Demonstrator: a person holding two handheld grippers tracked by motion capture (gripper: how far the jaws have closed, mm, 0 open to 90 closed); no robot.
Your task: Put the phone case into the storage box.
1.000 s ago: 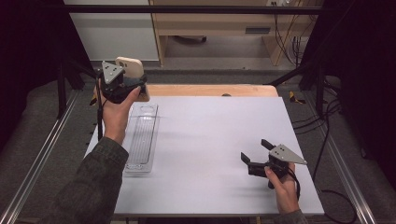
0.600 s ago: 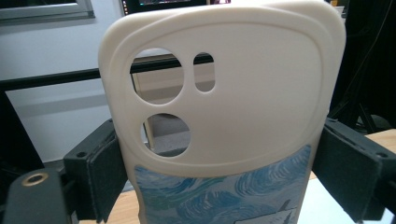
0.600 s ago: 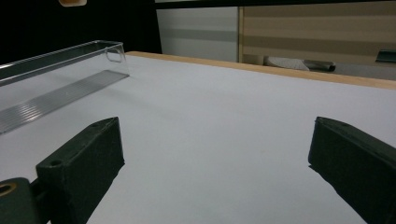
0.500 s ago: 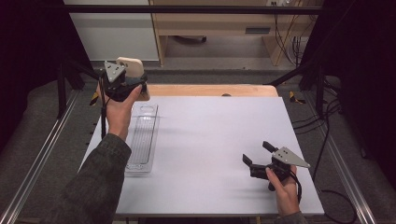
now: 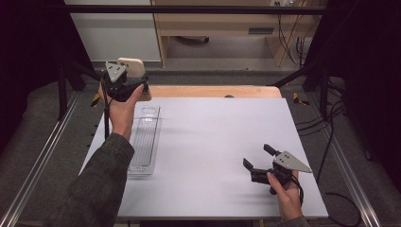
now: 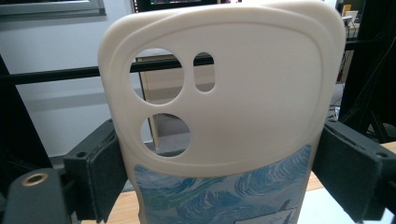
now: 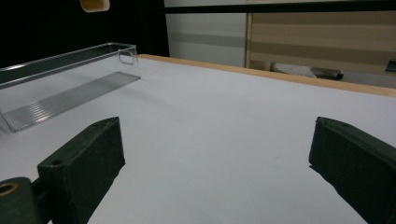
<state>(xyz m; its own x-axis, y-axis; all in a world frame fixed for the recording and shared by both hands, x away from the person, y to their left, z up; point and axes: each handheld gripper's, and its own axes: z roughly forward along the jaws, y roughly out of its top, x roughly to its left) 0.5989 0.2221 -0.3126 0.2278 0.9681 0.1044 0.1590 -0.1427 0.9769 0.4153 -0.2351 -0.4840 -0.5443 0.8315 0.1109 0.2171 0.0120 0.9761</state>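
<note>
Your left gripper grips the phone case above the worktop's far-left corner; carry it into the tray. Right gripper idle, jaws released.

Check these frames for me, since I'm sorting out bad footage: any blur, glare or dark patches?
High view: soft, with black surroundings beside the lit table. Left gripper view: the phone case is sharp and evenly lit, the background softer. Right gripper view: near jaws slightly soft, and the clear tray shows bright rim highlights.
</note>
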